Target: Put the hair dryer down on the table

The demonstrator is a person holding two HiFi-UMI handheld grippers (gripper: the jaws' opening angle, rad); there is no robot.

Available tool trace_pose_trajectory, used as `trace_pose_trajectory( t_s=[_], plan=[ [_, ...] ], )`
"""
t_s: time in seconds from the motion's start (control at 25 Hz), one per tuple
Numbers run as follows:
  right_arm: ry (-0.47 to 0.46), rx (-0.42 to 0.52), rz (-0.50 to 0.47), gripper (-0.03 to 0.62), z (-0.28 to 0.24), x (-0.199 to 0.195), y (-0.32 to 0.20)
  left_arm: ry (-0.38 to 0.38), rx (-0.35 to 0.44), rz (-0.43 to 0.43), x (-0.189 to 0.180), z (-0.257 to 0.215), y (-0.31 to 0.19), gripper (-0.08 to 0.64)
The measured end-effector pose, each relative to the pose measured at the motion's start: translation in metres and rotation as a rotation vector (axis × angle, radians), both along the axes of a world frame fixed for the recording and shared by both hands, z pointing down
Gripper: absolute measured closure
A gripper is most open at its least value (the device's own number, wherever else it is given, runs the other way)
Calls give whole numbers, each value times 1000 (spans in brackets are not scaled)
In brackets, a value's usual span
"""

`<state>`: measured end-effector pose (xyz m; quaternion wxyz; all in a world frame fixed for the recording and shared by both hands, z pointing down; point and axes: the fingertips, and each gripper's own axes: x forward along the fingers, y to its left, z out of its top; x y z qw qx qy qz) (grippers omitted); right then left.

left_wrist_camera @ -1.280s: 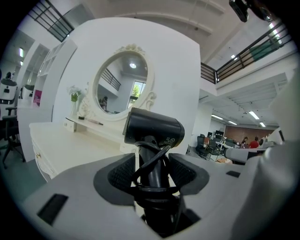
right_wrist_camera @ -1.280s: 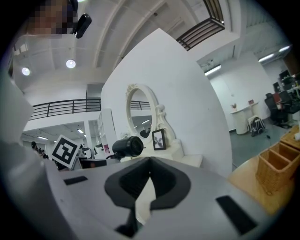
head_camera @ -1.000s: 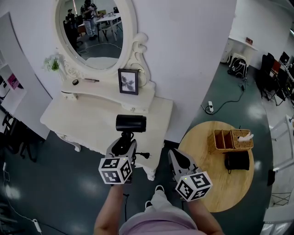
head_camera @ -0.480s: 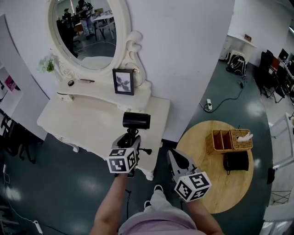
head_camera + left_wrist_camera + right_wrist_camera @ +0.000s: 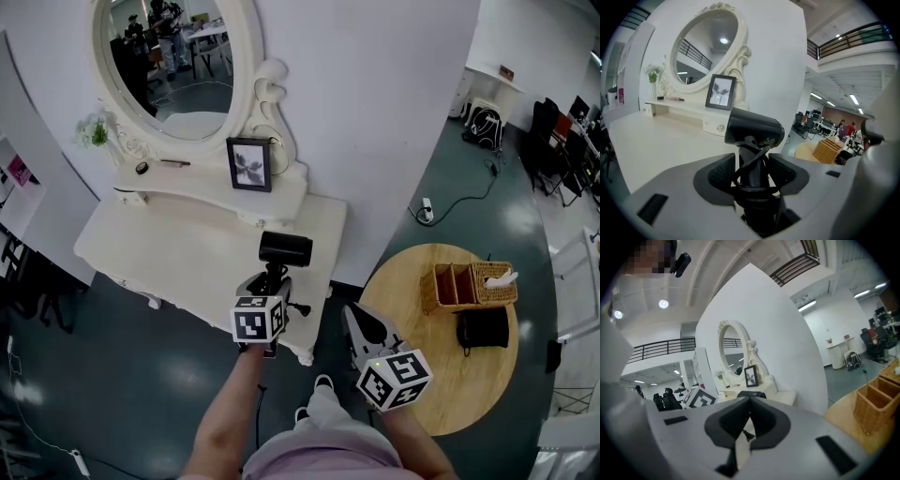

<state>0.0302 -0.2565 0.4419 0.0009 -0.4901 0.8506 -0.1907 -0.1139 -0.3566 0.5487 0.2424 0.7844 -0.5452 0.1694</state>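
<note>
My left gripper [image 5: 269,289] [image 5: 751,165] is shut on the handle of a black hair dryer [image 5: 284,249] [image 5: 753,132], its cord wound round the handle. The dryer stands upright with its barrel level, held over the right front part of the white dressing table [image 5: 178,253] [image 5: 651,140]. My right gripper [image 5: 360,323] [image 5: 749,420] hangs to the right of the table, shut with nothing between its jaws. In the right gripper view the dryer [image 5: 750,394] shows just above the jaws.
On the table's raised shelf stand a framed picture [image 5: 248,164] [image 5: 720,93], an oval mirror [image 5: 173,61] and a small plant [image 5: 94,133]. A round wooden table [image 5: 445,375] at right carries a wicker basket [image 5: 469,285] and a black object [image 5: 486,331].
My left gripper has carried the hair dryer to the right and a little further out over the dressing table. The right gripper has stayed where it was.
</note>
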Motion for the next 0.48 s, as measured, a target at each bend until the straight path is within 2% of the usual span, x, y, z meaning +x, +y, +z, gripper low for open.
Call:
trace_pose_trajectory(
  t_s=[0.48],
  plan=[
    [4, -4, -4, 589, 2, 3, -3, -25, -62, -6, 2, 23, -6, 336]
  ],
)
